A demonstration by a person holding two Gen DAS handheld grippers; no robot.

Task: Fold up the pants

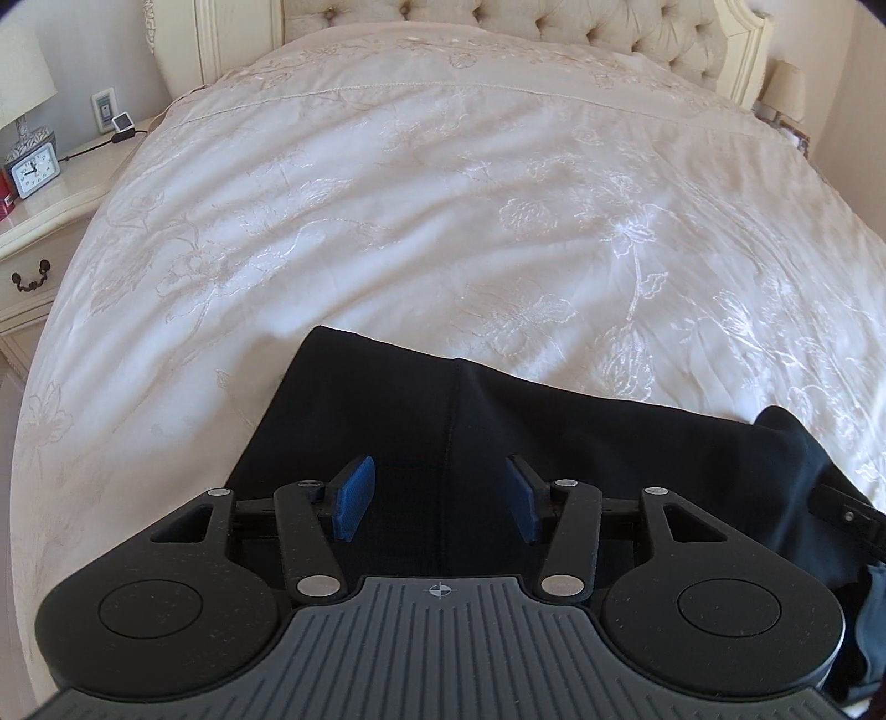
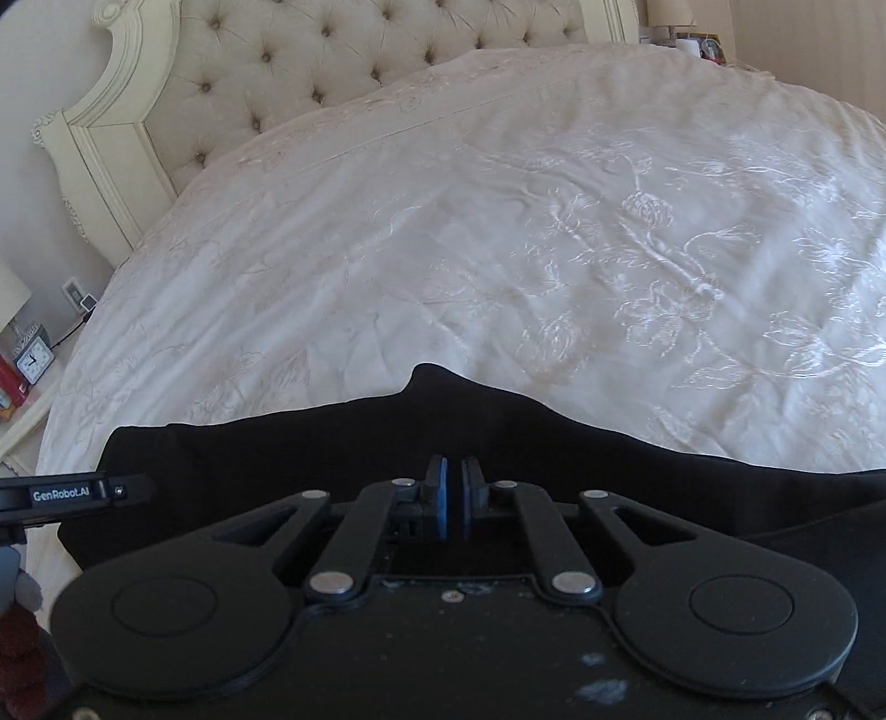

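Observation:
Black pants [image 1: 443,421] lie on the bed's near part, spread sideways. They also show in the right wrist view [image 2: 310,448]. My left gripper [image 1: 440,495] is open, its blue pads [image 1: 354,495] wide apart just above the black cloth, with nothing between them. My right gripper [image 2: 453,495] is shut, its blue pads [image 2: 441,498] pressed almost together over the pants; whether cloth is pinched between them I cannot tell. The cloth rises in a small peak [image 2: 429,374] beyond the right gripper. The left gripper's body shows at the left edge of the right wrist view [image 2: 72,495].
A cream embroidered bedspread [image 1: 443,194] covers the bed, with a tufted headboard [image 2: 332,50] behind. A nightstand [image 1: 39,221] at the left holds a clock [image 1: 32,170], a lamp and a cable.

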